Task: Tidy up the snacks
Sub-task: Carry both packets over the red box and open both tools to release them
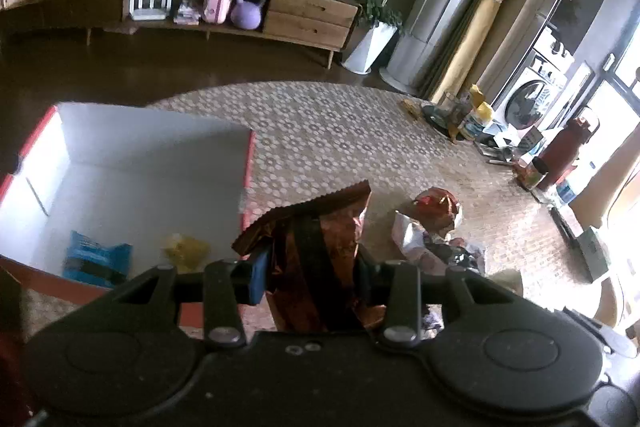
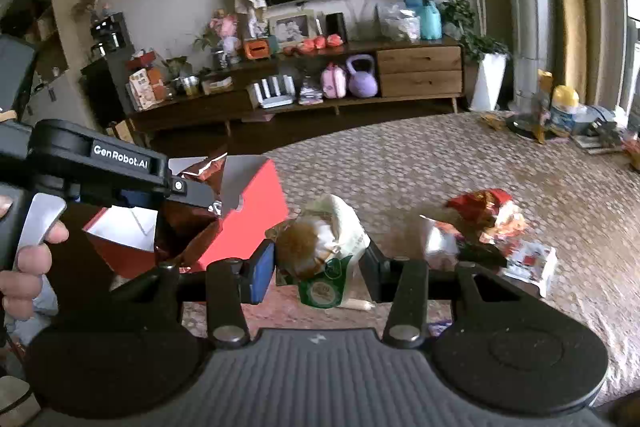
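Here, crinkled foil snack bag [image 1: 320,243] sits in the left gripper [image 1: 312,279] jaws.

A lived-in home's living room. A long wooden media console [image 2: 304,95] along the wall carries a framed photo [image 2: 291,27], a purple kettlebell [image 2: 362,77] and small ornaments; right of the console stand a potted plant [image 2: 486,75] and yellow curtains [image 2: 568,3]. A patterned rug [image 2: 420,163] lies in front of it, and a washing machine [image 1: 528,99] shows far right.

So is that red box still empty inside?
No. In the left wrist view, the red box already holds a blue packet and a yellow packet.
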Action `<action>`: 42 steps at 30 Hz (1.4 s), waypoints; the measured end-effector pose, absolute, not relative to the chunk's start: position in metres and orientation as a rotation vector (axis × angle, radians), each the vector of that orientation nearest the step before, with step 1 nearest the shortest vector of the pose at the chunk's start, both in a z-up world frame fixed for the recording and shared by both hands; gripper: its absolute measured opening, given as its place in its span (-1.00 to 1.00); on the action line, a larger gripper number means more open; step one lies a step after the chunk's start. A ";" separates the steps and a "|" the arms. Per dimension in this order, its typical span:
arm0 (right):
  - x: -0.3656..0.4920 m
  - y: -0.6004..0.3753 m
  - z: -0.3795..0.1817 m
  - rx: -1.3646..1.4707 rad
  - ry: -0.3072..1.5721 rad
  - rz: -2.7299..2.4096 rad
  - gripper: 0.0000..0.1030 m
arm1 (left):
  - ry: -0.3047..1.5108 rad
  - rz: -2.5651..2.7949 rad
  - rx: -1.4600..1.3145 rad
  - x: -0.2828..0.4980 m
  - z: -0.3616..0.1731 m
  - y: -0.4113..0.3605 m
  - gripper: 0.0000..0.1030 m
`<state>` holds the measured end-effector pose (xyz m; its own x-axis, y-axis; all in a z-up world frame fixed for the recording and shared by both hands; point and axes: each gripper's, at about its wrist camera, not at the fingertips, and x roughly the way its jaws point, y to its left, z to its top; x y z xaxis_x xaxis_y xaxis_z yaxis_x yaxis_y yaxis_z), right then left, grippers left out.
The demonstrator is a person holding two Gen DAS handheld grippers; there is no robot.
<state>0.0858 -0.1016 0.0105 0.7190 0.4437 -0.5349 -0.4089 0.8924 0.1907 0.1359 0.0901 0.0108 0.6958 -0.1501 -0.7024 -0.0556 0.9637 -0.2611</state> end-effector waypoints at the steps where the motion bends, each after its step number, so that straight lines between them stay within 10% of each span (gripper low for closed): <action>1: 0.085 -0.097 0.012 0.058 0.604 0.479 -0.14 | 0.799 -0.050 -0.267 0.134 0.013 0.093 -0.23; 42: 0.172 0.096 -0.020 -0.090 0.718 0.621 -0.33 | 0.841 0.261 -0.179 0.174 -0.014 0.271 -0.22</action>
<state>0.1725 0.0961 -0.0204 0.5827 0.5011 -0.6399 -0.5611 0.8176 0.1294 0.1743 0.2712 -0.0145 0.6375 0.1568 -0.7543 -0.2975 0.9533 -0.0532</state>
